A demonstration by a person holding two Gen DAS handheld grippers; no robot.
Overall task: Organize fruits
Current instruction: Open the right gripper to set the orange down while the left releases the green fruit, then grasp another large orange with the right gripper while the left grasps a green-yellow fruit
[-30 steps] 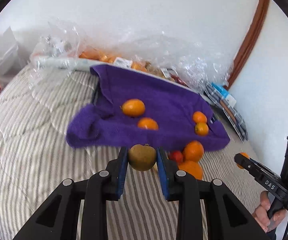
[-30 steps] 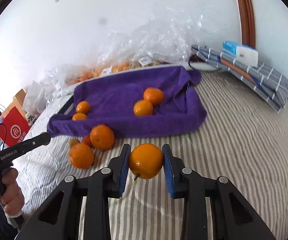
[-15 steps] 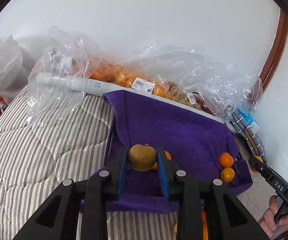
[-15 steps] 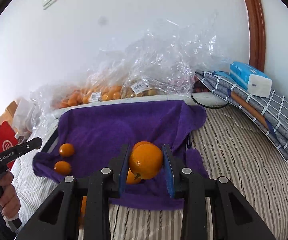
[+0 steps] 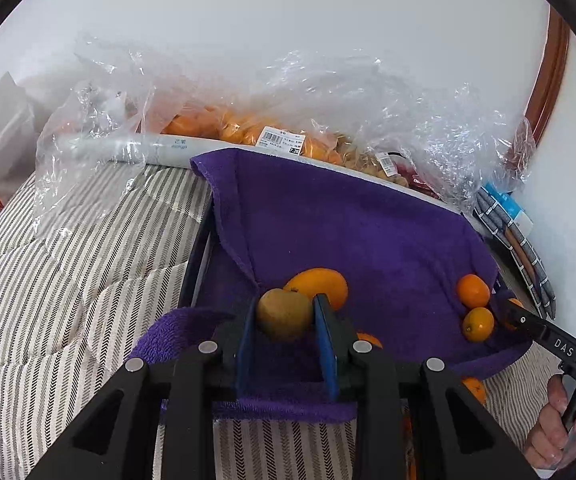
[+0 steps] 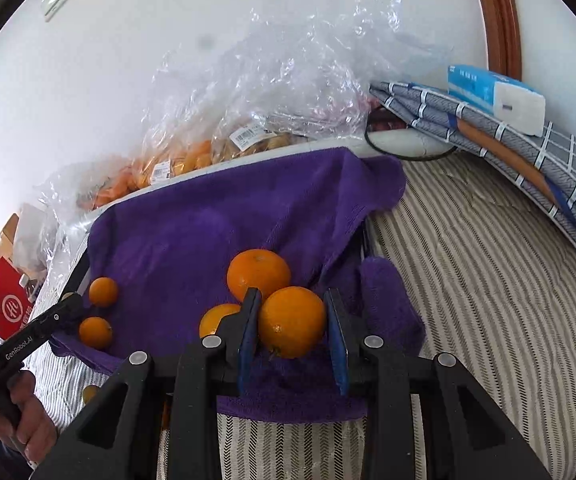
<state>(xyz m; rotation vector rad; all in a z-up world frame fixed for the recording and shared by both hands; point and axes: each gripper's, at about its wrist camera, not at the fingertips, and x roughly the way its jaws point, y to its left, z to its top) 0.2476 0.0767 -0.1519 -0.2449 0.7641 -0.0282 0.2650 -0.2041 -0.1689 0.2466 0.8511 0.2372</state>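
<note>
My left gripper (image 5: pixel 286 314) is shut on a brownish-yellow fruit (image 5: pixel 284 312) and holds it over the purple towel (image 5: pixel 347 224), right beside an orange (image 5: pixel 321 282) lying there. Two small oranges (image 5: pixel 473 304) lie at the towel's right edge. My right gripper (image 6: pixel 291 322) holds an orange (image 6: pixel 291 321) over the purple towel (image 6: pixel 216 220); a narrow gap shows at the right pad. A bigger orange (image 6: pixel 258 273) and another orange (image 6: pixel 216 318) lie just behind and left of it. Two small oranges (image 6: pixel 100 308) lie at the towel's left.
Clear plastic bags of fruit (image 5: pixel 272 136) stand along the wall behind the towel. A folded checked cloth with a blue tissue pack (image 6: pixel 491 92) lies at the right. The striped bed cover (image 6: pixel 487 264) surrounds the towel. Loose oranges (image 5: pixel 473 388) lie in front of the towel.
Both grippers have moved forward and down over the purple towel with their fruit. The right gripper's jaws have widened slightly around the orange.
</note>
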